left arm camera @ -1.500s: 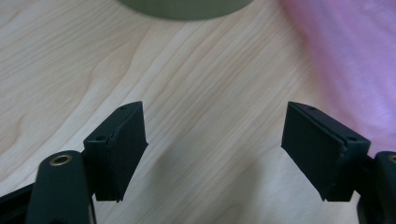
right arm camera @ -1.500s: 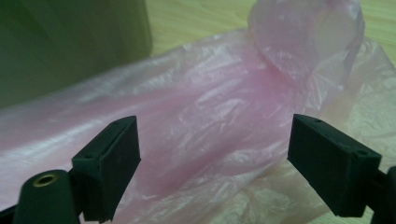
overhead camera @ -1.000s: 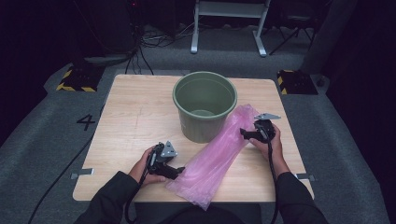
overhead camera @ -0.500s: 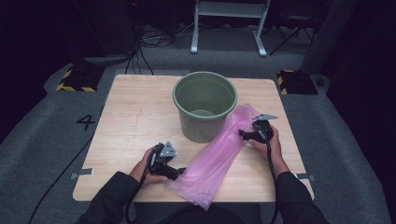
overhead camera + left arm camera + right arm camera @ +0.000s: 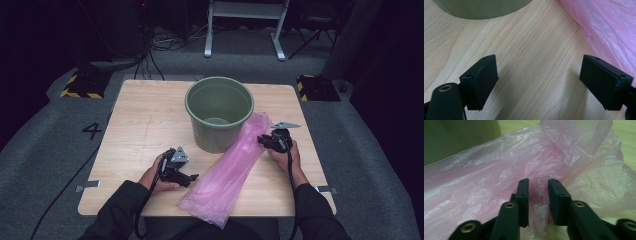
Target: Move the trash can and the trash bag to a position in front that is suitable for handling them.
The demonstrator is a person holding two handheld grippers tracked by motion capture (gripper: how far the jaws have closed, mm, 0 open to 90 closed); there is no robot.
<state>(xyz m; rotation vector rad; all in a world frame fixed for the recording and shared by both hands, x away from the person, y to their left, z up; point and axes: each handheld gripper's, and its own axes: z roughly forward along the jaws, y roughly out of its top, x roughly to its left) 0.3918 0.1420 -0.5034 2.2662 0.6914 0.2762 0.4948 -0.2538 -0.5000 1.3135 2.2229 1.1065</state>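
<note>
A long pink plastic bag (image 5: 230,170) lies crumpled on the wooden table (image 5: 145,120), running from the front edge up to the right side of a green bucket (image 5: 219,112). My left gripper (image 5: 192,177) rests on the table just left of the bag, open wide. In the left gripper view its jaws (image 5: 539,80) frame bare wood, with the bag (image 5: 606,32) by the right jaw and the bucket (image 5: 481,8) ahead. My right gripper (image 5: 261,140) is at the bag's upper right edge. Its jaws (image 5: 538,187) stand a narrow gap apart, pushed into the bag's folds (image 5: 486,175), and the bucket (image 5: 456,137) stands behind.
The bucket is upright and looks empty. Bare wood stretches left of the bucket and the left hand. Grey floor surrounds the table, with cables and a metal stand (image 5: 245,30) beyond its far edge.
The right gripper has edged slightly left into the bag's edge. The left gripper has barely shifted.
</note>
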